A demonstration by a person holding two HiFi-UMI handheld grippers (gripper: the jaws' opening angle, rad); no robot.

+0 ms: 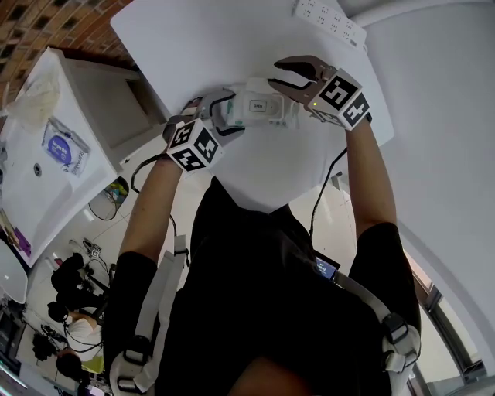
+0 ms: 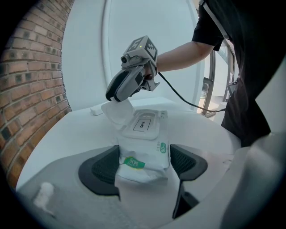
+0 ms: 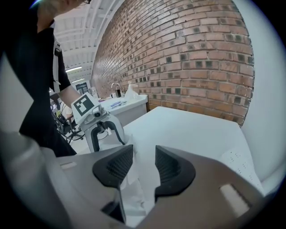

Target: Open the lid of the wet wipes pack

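The white wet wipes pack [image 2: 143, 154] lies on the white table [image 1: 232, 39], also seen in the head view as the pack [image 1: 259, 108]. My left gripper [image 2: 144, 167] is shut on its near end, pads pressing both sides. The round lid [image 2: 117, 112] stands flipped up beside the flat "OPEN" label [image 2: 142, 125]. My right gripper [image 2: 117, 91] hovers just above the raised lid. In the right gripper view, my right gripper [image 3: 144, 163] shows a clear gap between its pads, with the white lid edge [image 3: 130, 154] close to the left pad, not pinched.
A white power strip [image 1: 329, 19] lies at the table's far edge, also seen as the strip [image 3: 237, 161]. A white cabinet [image 1: 46, 139] with a small packet [image 1: 66, 147] stands left of the table. A brick wall [image 2: 31, 89] lies beyond.
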